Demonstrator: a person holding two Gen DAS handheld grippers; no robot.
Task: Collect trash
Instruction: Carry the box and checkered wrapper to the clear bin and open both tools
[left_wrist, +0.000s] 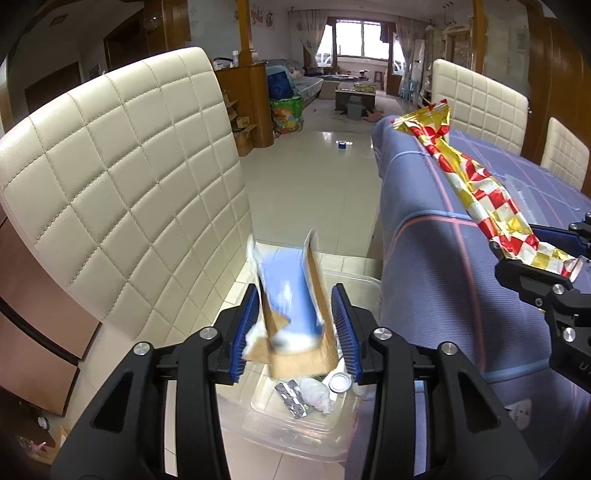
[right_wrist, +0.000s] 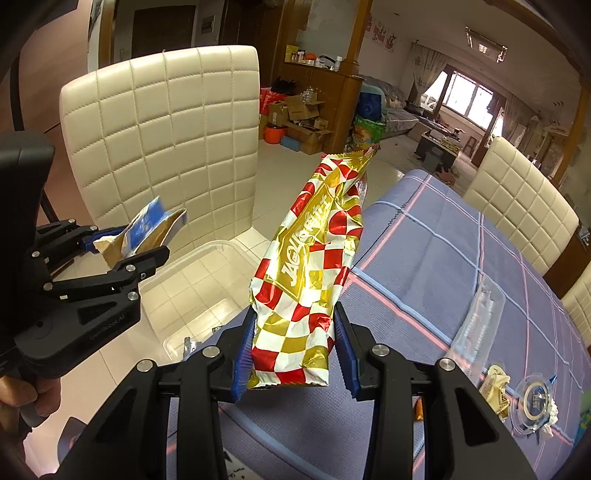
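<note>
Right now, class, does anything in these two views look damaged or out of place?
Yes. The blue cardboard box between the left gripper fingers is torn, over the clear bin. Trash remains on the blue tablecloth: an empty clear tray and a round lid.

Two hand-held grippers (right_wrist: 293, 354) (left_wrist: 295, 325), three visible chairs (right_wrist: 162, 129), perhaps one bin (left_wrist: 295, 424).

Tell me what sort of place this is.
Most likely a home's open dining and living room: a cloth-covered table with cream quilted chairs, a sofa and coffee table beyond by the window.
</note>
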